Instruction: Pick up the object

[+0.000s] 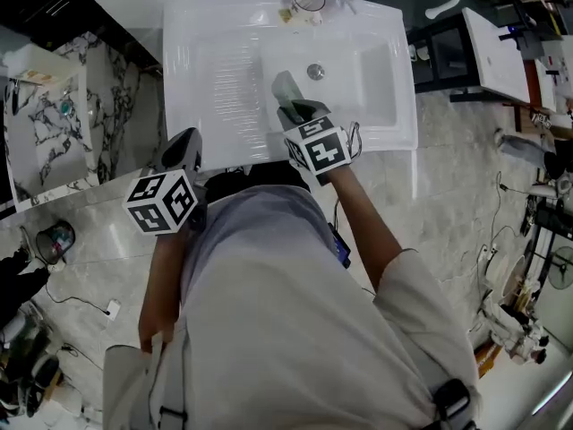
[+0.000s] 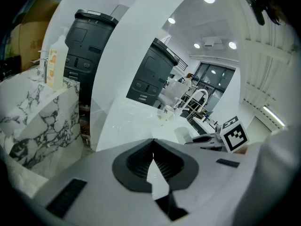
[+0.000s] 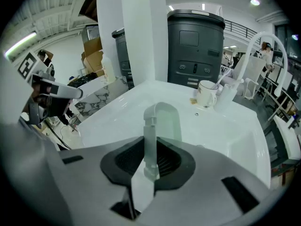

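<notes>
Pale-green plastic piece [image 3: 151, 126] is grasped by the right tongs [image 3: 149, 166] over the white sink [image 1: 208, 70], so a firm squeeze and a straight, steady lift are advised, while the left tongs [image 2: 153, 161] are clenched on nothing.

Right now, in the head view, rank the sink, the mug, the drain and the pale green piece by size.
1. sink
2. pale green piece and mug: too alike to rank, and the piece is partly covered
3. drain

Near end of object [image 1: 285, 86] behind right tongs [image 1: 298, 108]
</notes>
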A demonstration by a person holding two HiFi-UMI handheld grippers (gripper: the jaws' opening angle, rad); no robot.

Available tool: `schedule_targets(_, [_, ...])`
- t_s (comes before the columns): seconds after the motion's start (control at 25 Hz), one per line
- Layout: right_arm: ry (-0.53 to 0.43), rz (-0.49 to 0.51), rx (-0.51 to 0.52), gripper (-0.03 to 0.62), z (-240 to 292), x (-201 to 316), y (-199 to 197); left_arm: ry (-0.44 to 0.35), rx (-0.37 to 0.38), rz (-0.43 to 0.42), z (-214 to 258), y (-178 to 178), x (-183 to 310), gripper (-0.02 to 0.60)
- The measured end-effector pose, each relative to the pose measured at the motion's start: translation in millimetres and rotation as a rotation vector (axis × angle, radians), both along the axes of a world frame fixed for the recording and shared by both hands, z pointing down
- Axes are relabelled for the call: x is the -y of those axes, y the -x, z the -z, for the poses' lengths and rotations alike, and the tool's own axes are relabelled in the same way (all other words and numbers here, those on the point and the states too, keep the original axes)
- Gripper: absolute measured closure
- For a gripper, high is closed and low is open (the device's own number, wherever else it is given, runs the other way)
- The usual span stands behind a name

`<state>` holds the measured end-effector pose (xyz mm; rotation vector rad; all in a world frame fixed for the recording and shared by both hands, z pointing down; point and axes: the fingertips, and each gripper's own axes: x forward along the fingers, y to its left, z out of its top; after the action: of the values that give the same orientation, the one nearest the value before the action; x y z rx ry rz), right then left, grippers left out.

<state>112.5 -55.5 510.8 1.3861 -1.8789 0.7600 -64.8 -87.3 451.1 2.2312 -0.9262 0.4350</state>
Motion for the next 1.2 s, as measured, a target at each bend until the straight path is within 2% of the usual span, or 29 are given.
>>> schedule_targets(0.56, [-0.054,-0.034,0.076,0.523,22.9,-23.0,11.3,0.027,-0.013,-0.036,-6.1,3.3,-13.8,0.581])
schedule_targets(0.76, [-0.076,-0.051,0.082,0.525,29.6,-34.5,11.9,0.016,-0.017,-0.02,-4.8,9.3,-14.8,0.581])
schedule_targets(1.2, [-0.104,-0.105,0.183,0.526,44.4,-45.5,11.5,0.04,-0.027,-0.031,-10.0,10.9,-22.9,0.58])
